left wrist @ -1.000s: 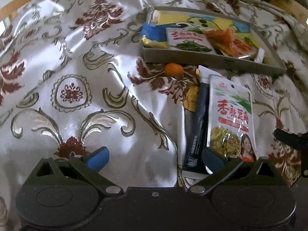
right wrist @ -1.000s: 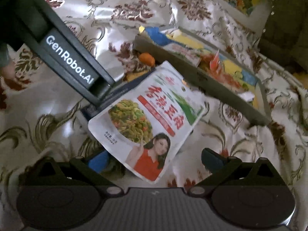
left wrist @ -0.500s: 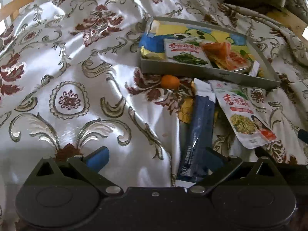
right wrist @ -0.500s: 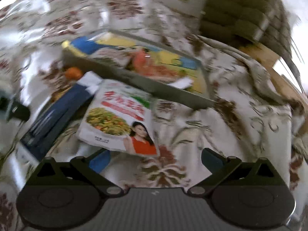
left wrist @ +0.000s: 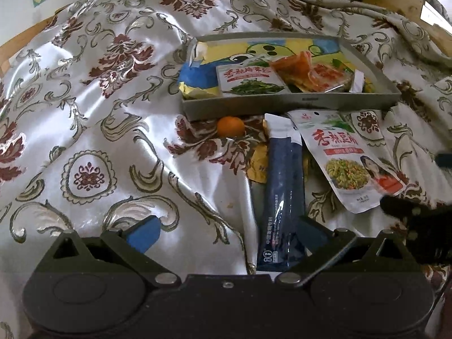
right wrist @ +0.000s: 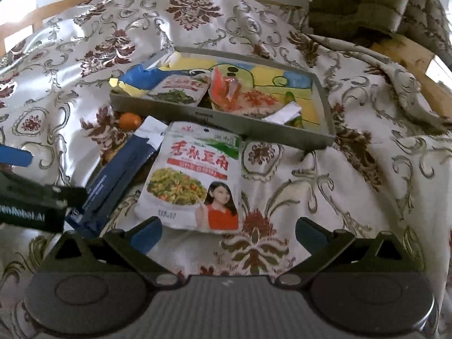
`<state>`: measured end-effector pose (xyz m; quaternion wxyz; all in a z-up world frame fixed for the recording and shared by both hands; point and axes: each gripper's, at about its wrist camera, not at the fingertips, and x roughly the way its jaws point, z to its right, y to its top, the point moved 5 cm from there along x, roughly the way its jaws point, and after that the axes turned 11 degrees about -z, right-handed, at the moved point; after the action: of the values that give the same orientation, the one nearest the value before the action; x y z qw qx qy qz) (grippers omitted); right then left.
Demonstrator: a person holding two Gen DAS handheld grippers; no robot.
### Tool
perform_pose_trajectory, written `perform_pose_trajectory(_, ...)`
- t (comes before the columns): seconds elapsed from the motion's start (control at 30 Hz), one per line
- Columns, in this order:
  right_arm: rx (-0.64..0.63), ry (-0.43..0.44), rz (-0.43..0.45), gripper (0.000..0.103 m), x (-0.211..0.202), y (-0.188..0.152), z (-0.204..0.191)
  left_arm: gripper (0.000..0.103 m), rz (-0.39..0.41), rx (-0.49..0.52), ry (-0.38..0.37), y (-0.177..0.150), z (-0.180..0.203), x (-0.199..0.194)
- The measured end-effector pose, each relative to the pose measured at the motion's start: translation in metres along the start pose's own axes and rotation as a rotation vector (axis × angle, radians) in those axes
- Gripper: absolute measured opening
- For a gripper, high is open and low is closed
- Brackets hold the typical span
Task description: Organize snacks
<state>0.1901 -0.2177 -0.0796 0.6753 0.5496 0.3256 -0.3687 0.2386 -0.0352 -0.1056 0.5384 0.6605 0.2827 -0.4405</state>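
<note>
Since 1 s ago the pouch (right wrist: 195,180) lies flat on the cloth (right wrist: 325,197) just before the tray (right wrist: 226,118), its long axis toward the open, empty R gripper (right wrist: 227,233), nearer than the open L gripper (left wrist: 223,231), w/ the stick pack (left wrist: 282,197) alongside.

We have two wrist views, both low over the patterned cloth (left wrist: 113,113) and facing the grey tray (left wrist: 282,104) at the far side. The left view sits close behind the dark blue packet (left wrist: 282,192), with the tray straight ahead. The right view looks from further right, close behind the white pouch (right wrist: 195,180), and meets the tray (right wrist: 226,117) at a slant. Both share the tray, the orange fruit (left wrist: 230,126) at its near edge, the packet and the pouch.
</note>
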Motion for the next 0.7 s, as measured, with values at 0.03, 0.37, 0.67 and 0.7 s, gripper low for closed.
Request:
perform_pose_trajectory(0.03, -0.013, 0.002, 0.003, 0.103, 0.001, 0.005, 0.001, 0.102, 0.003, 0.006, 0.004, 0.000, 0.001, 0.001)
perform_pose_trajectory(0.37, -0.044, 0.408, 0.087, 0.103, 0.017, 0.063, 0.014, 0.102, 0.050, 0.098, 0.003, -0.003, 0.022, 0.005)
perform_pose_trajectory(0.67, 0.056, 0.455, -0.022, 0.097, 0.058, 0.068, 0.011, 0.101, 0.133, 0.255, 0.035, -0.005, 0.050, 0.010)
perform_pose_trajectory(0.7, 0.070, 0.445, -0.030, 0.096, 0.061, 0.068, 0.014, 0.099, 0.142, 0.262, 0.038, -0.005, 0.052, 0.010)
